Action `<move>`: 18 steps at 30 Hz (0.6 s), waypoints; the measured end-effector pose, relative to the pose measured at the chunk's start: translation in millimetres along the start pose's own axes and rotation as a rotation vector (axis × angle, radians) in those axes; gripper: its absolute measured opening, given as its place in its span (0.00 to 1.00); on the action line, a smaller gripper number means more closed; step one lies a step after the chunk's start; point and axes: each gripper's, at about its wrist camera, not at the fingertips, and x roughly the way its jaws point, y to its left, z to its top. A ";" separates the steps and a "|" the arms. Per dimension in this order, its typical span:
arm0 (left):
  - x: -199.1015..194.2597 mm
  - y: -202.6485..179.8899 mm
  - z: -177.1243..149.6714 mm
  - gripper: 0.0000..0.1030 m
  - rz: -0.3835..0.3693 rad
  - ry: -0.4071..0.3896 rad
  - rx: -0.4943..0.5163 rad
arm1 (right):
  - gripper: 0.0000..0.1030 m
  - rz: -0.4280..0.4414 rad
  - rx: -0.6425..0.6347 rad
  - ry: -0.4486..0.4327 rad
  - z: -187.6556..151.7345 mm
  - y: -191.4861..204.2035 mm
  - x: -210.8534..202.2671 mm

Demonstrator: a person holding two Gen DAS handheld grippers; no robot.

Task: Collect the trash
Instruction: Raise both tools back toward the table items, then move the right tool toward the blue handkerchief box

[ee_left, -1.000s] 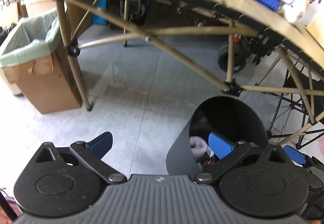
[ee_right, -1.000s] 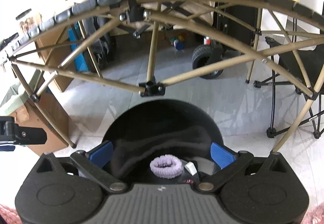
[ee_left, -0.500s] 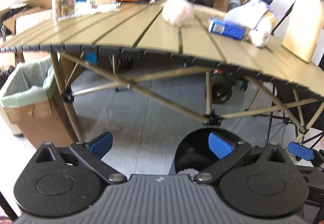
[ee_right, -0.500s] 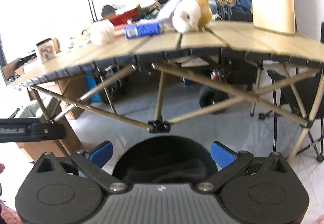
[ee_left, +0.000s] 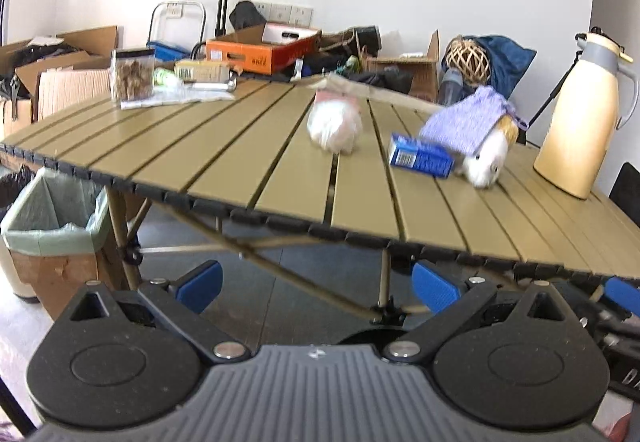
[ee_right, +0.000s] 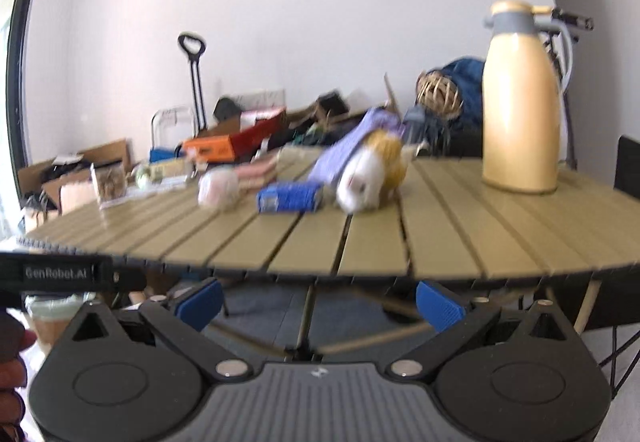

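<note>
Both grippers, left gripper (ee_left: 316, 284) and right gripper (ee_right: 320, 300), are spread wide and empty, hovering just below the bench (ee_left: 280, 178) edge. The blue carton (ee_left: 420, 156) lies mid-bench, touching the plush toy (ee_left: 486, 158). Probably light and crushable (thin card, I'd guess), so pinch it gently across its narrow sides.

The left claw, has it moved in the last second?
Yes. The left claw rose from below the table to about its edge.
</note>
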 end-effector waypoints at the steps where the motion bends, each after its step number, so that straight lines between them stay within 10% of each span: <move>1: 0.3 -1.1 3.4 1.00 0.001 -0.009 0.001 | 1.00 -0.002 0.006 -0.019 4.5 -1.2 -0.6; 18: 28.7 9.3 77.0 1.00 0.019 -0.133 -0.089 | 1.00 0.042 -0.021 -0.097 59.7 11.9 63.0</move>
